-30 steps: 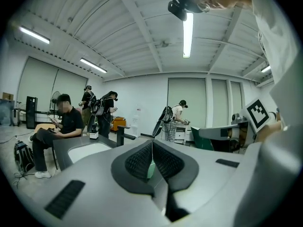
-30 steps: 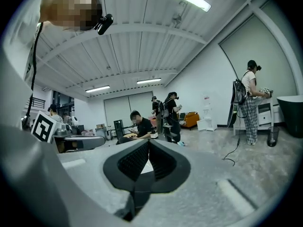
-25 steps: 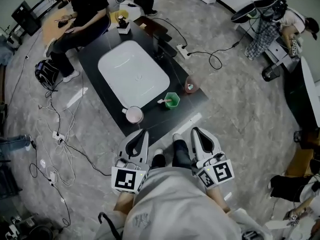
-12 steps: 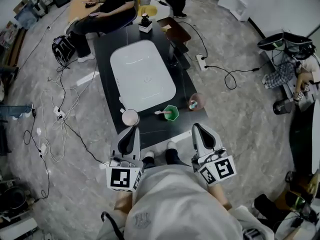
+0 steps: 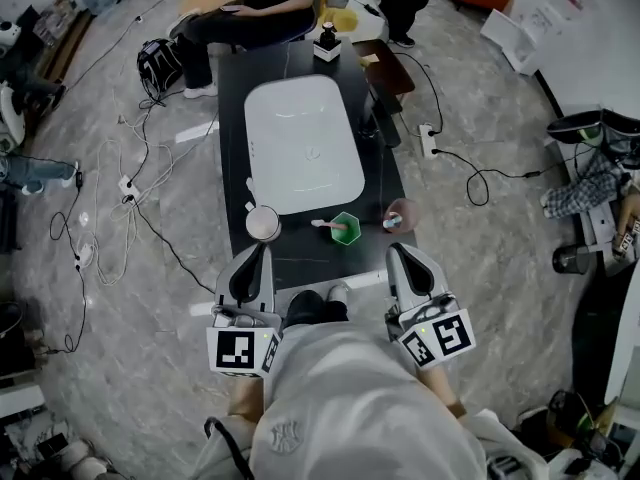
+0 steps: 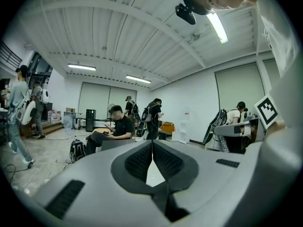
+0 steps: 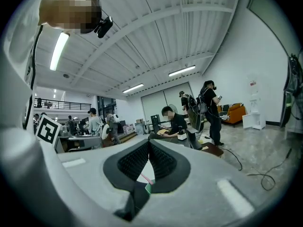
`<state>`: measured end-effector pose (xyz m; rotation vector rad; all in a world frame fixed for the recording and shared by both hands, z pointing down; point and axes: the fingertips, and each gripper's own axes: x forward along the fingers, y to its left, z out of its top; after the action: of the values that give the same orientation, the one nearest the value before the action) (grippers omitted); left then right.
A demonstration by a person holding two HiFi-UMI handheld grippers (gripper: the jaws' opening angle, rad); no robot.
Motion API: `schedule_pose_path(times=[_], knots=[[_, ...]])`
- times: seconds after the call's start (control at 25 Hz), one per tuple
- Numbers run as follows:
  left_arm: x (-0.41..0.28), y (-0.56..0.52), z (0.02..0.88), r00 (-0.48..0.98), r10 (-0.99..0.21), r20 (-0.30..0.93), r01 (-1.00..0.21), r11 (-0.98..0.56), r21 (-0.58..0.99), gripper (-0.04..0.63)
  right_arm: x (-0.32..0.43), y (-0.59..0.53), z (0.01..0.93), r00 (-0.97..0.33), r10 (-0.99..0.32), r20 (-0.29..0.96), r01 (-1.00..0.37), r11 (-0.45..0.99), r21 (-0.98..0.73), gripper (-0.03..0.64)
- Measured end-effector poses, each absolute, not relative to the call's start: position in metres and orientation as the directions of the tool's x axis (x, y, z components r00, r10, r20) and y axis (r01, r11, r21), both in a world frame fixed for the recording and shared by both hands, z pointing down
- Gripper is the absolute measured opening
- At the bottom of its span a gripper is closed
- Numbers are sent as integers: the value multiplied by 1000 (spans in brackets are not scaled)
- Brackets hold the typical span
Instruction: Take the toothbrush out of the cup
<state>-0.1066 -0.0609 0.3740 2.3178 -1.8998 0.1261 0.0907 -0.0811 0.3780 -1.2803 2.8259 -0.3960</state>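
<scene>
left tool [image 5: 261,252]: pads together, nothing in it; i hold it at the near bench [image 5: 300,260] edge, just short of the mug [image 5: 263,224].
right tool [image 5: 398,253]: also closed and empty, at the near right corner.
green cup [image 5: 346,229]: upright, between the two tools' lines, near the bench front.
toothbrush [image 5: 324,225]: in the green cup, handle leaning out left.
pink cup [image 5: 399,215]: right edge.
tray [image 5: 303,143]: white, mid-bench.
person [image 5: 250,8]: seated at the far end.

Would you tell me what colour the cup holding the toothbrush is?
The cup is green; the head view shows it best.
</scene>
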Motion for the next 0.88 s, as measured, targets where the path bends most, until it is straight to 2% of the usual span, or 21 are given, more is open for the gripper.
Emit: schedule_pose_path(times=[0.44,0.88], knots=[[-143,-76,376,193,-964,184,-981,-185,60,6,54,-97,361,-675,-734,80,-725,639,-255,6],[-153,-84,383,223,-952,210,-975,-216,57,6,50,-100,363,-642,-762,86,-752,605,-263,6]])
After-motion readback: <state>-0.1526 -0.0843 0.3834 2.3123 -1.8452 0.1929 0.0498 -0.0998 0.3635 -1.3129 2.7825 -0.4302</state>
